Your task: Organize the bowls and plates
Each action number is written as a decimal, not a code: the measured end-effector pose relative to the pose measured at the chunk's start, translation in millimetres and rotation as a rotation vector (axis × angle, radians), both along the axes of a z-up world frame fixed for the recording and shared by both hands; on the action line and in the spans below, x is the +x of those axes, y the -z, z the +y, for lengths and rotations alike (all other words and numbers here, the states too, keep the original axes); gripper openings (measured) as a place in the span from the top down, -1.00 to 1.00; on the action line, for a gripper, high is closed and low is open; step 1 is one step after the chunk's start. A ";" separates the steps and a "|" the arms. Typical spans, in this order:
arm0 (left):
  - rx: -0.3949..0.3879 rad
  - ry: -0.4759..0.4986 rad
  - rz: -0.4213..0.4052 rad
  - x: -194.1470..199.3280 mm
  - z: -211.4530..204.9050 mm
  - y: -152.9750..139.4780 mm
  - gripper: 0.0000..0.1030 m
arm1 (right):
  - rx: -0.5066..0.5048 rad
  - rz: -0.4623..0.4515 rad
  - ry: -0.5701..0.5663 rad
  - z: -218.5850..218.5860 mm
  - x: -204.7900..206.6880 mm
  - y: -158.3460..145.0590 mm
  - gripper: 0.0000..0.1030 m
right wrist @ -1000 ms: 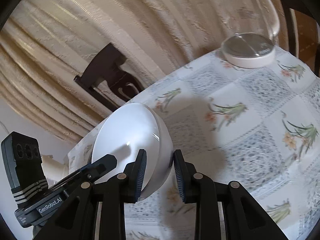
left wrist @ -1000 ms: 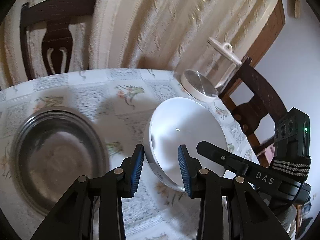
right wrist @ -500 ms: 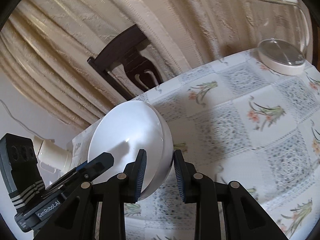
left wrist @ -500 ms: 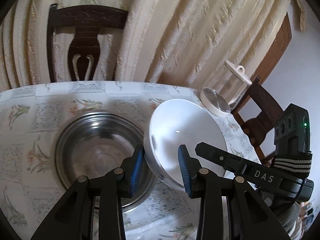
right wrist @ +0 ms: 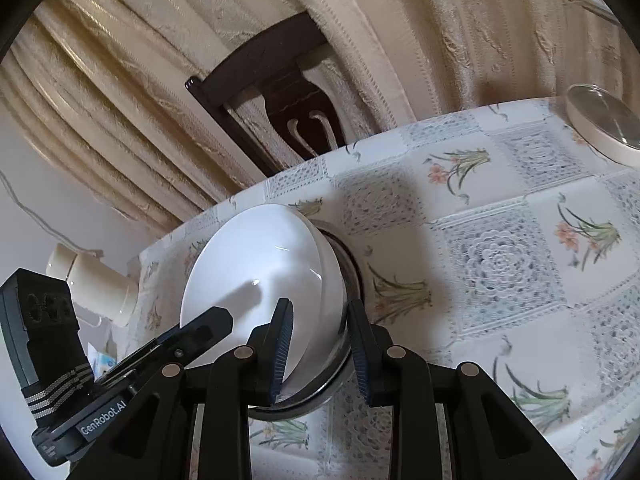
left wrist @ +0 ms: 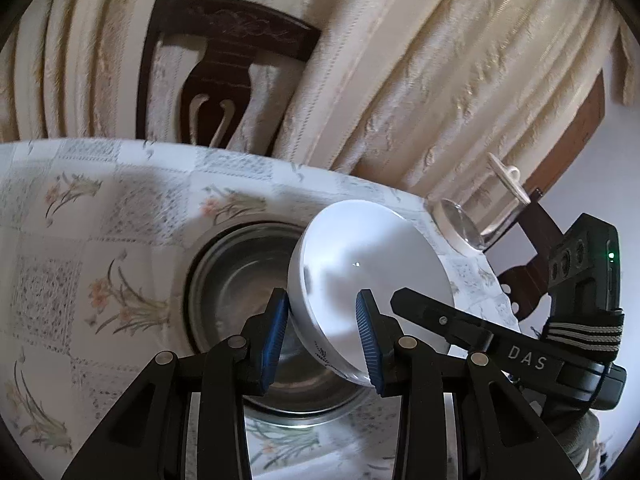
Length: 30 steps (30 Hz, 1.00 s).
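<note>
Nesting step: left gripper [left wrist: 322, 334] and right gripper [right wrist: 318, 354], each clamped on the white bowl [left wrist: 370, 280] rim, held it tilted over the steel bowl [left wrist: 236, 292], with levelling and lowering apparently due next.
</note>
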<state>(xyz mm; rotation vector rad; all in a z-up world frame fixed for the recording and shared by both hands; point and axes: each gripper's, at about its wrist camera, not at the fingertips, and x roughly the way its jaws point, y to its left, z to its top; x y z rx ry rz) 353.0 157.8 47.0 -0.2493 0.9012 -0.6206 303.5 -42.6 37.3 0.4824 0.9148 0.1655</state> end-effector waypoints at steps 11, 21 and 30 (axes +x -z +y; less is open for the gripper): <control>-0.002 -0.038 0.048 12.9 17.4 25.6 0.30 | -0.054 0.025 -0.008 13.9 11.9 12.0 0.41; -0.008 -0.072 -0.015 15.0 24.9 22.3 0.13 | -0.099 -0.070 0.006 15.1 3.6 -4.0 0.24; -0.006 -0.146 -0.130 2.9 36.5 9.6 -0.20 | -0.056 -0.060 0.092 -12.2 -7.4 0.7 -0.16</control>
